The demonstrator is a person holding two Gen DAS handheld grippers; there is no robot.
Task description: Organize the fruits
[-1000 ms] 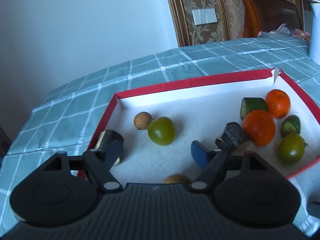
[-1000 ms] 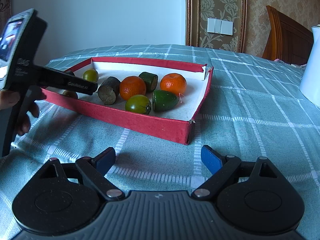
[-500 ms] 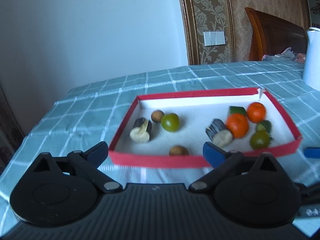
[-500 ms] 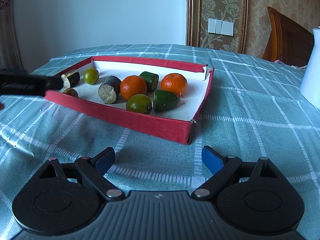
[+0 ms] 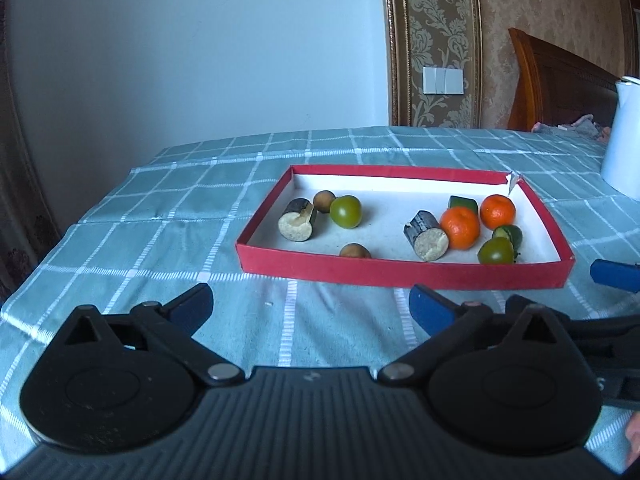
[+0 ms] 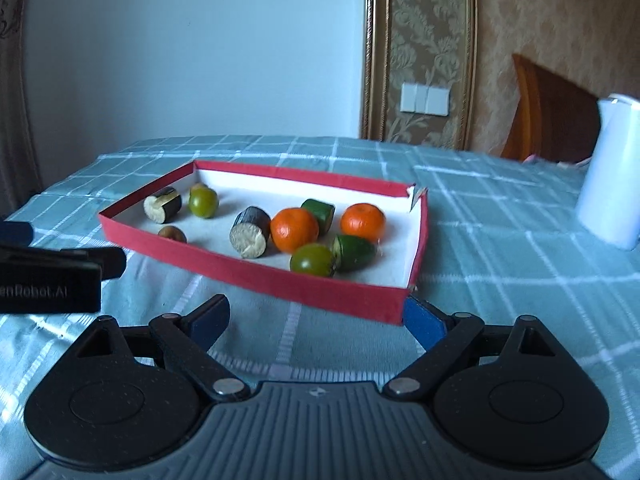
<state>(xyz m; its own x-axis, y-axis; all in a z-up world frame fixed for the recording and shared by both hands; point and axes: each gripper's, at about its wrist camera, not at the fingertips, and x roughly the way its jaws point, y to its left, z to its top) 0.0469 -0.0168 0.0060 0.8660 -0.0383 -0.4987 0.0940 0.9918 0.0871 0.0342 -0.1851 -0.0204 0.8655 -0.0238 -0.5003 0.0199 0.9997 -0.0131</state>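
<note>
in front of the red tray both the left gripper and right gripper hang spread and empty; fruits sit inside it; approach over the near wall, not through it.

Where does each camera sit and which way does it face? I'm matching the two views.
Left wrist: on the left gripper, looking slightly down at the red tray's long side; open fingers show, the right gripper's blue tip at the right edge.
Right wrist: on the right gripper, facing the tray's near corner; open fingers show, the left gripper at left.
Shared: tray, fruit, white jug.
</note>
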